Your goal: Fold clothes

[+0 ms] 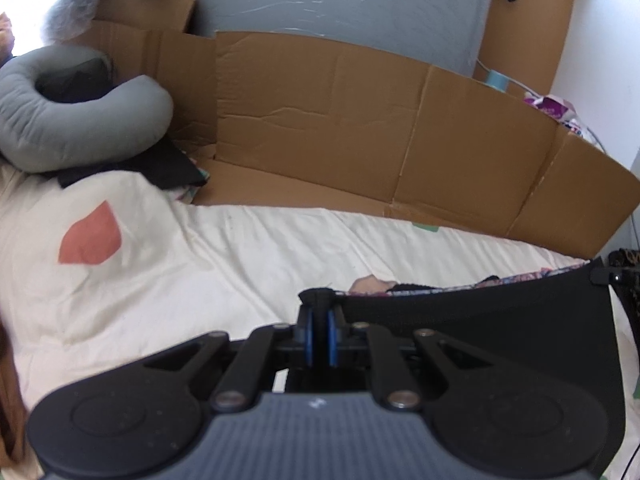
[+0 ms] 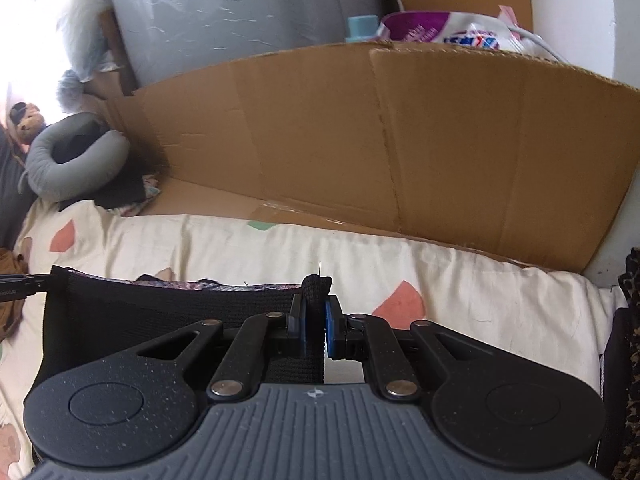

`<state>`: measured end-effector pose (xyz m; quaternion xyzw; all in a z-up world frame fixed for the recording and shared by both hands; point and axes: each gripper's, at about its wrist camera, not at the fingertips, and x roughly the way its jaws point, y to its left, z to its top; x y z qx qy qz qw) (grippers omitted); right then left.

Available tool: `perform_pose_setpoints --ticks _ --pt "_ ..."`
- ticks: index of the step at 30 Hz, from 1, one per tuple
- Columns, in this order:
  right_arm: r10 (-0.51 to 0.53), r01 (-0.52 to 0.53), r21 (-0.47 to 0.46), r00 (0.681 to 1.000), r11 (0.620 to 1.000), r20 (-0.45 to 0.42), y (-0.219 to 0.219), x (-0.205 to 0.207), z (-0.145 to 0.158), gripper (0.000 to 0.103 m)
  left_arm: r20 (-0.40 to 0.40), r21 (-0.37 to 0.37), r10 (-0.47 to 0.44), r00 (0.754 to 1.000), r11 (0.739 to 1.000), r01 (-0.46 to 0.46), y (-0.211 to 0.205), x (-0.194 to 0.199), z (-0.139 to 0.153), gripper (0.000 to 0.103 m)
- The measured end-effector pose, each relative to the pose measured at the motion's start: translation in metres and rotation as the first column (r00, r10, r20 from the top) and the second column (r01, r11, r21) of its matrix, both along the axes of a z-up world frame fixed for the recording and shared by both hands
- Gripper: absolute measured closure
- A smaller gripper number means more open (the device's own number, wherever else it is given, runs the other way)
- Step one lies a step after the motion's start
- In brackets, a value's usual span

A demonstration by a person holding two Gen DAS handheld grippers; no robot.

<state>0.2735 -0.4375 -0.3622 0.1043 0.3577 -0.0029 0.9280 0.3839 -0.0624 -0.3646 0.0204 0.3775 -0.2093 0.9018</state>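
A black garment with a wide ribbed black waistband (image 1: 480,312) and a patterned lining is stretched between both grippers above the bed. My left gripper (image 1: 319,304) is shut on the waistband's left end. My right gripper (image 2: 316,300) is shut on its right end (image 2: 316,286). The band runs left from there in the right wrist view (image 2: 180,308). The far tip of the other gripper shows at the band's opposite corner in each view (image 1: 600,276) (image 2: 24,282). The rest of the garment hangs out of sight below.
A cream bedsheet (image 1: 200,272) with pink and green shapes covers the bed. A flattened cardboard wall (image 1: 360,128) stands along the far side. A grey U-shaped pillow (image 1: 72,120) lies on dark clothes (image 1: 160,164) at the left. Bags (image 2: 460,32) sit behind the cardboard.
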Motion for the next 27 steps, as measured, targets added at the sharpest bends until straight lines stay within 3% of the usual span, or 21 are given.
perform_pose_setpoints --ticks 11,23,27 --pt "-0.037 0.036 -0.036 0.999 0.999 -0.040 -0.004 0.017 -0.011 0.095 -0.011 0.037 0.002 1.000 0.999 -0.001 -0.019 0.027 -0.009 0.095" --pt "-0.032 0.025 -0.055 0.992 0.998 -0.120 -0.003 0.037 -0.043 0.095 -0.102 0.096 0.022 0.995 0.995 -0.013 -0.027 0.044 -0.046 0.096" --pt "-0.047 0.035 -0.081 0.986 0.996 -0.160 -0.003 0.044 -0.053 0.092 -0.125 0.119 0.043 0.991 0.993 -0.028 -0.028 0.049 -0.054 0.086"
